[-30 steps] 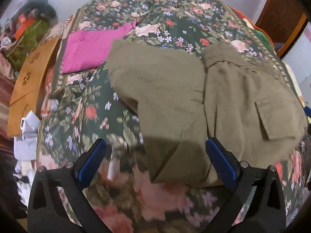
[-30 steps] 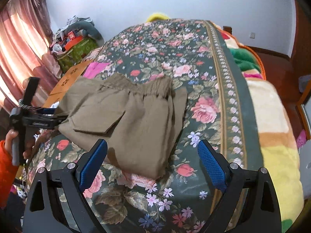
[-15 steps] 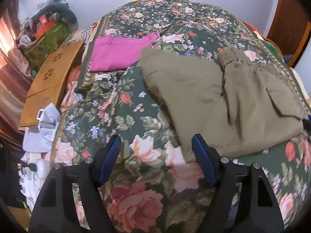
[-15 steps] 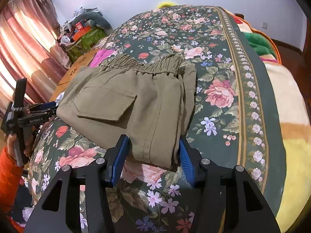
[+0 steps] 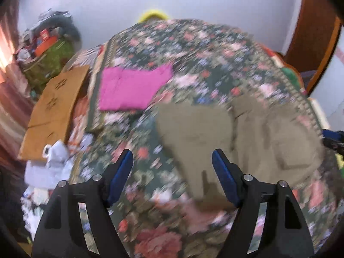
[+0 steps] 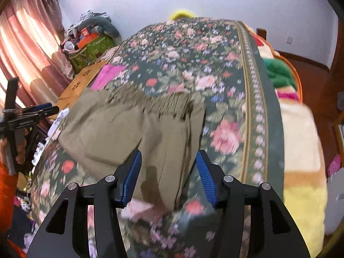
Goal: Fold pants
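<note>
olive cargo pants (image 6: 133,133) lie folded on the floral bed (image 6: 225,68), fold looks nearly done; right tongs (image 6: 168,177) straddle the near edge, grip unclear; left tongs (image 5: 172,178) open, empty.

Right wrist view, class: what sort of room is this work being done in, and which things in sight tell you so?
Most likely a bedroom. The olive pants lie on a bed with a floral bedspread, pink curtains cover a window, and a blanket lies alongside.
</note>
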